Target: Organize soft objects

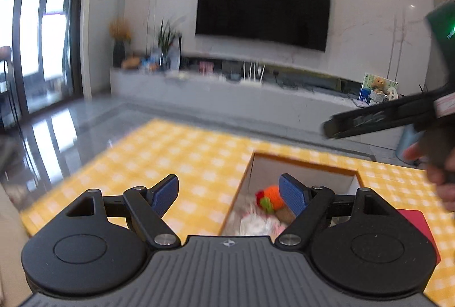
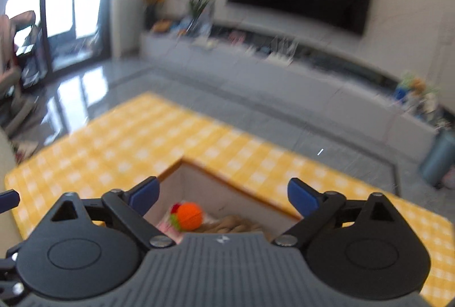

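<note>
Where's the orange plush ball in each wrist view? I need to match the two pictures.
Left wrist view: the orange plush ball lies inside the open box, low and right of centre, just left of the right blue pad.
Right wrist view: the orange plush ball lies in the box, low and left of centre, between the two blue pads.
Shared landmark: the yellow checked cloth around the box.

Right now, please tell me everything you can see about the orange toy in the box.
The orange toy looks like a soft, round knitted ball, with a red and a light green tuft on its left side. It lies inside the open box, low against the pale inner wall, on top of other soft things: a pink-white piece and a beige one. Nothing grips it; both grippers are above it with open, empty jaws. Blur hides finer details.
</note>
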A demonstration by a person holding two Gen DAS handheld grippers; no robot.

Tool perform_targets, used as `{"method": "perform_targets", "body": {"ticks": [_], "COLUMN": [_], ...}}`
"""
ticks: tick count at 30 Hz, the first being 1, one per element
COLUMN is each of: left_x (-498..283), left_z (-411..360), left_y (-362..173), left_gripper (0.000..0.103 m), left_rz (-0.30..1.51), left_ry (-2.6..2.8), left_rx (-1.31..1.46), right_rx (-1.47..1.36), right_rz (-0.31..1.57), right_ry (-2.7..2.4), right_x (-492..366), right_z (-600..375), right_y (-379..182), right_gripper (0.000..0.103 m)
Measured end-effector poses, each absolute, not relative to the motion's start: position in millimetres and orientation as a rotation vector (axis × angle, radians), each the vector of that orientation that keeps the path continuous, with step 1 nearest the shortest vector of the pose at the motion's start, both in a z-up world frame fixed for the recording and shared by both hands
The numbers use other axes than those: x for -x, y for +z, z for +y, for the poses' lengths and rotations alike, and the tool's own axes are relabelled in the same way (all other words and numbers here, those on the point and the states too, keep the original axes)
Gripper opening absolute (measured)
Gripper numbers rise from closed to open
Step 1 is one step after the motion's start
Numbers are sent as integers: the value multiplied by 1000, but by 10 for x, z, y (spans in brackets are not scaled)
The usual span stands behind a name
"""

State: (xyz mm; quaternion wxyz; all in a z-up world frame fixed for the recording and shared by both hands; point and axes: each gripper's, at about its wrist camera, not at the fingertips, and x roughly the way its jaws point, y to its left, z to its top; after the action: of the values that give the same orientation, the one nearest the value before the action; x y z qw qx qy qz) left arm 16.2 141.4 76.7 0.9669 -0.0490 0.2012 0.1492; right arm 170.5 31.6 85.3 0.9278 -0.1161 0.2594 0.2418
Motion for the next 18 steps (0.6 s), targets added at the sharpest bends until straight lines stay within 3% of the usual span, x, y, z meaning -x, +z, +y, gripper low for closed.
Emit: {"method": "perform_targets", "body": {"ticks": [8, 11, 18], "left_x": [160, 195, 151], "left_z": [773, 570, 152], "left_y": [1111, 1176, 1019], "left_gripper": [94, 100, 101], "left_rz": [189, 184, 215], "left_ry": [226, 163, 115], "left_rx": [107, 154, 113], "right_rx": [231, 208, 67], "right_rz": [346, 327, 381], "right_ry": [277, 209, 183], "right_x": [-723, -472, -323], "right_z": [-640, -942, -1432], "right_y": [1203, 1065, 511], "right_gripper": [100, 100, 100]}}
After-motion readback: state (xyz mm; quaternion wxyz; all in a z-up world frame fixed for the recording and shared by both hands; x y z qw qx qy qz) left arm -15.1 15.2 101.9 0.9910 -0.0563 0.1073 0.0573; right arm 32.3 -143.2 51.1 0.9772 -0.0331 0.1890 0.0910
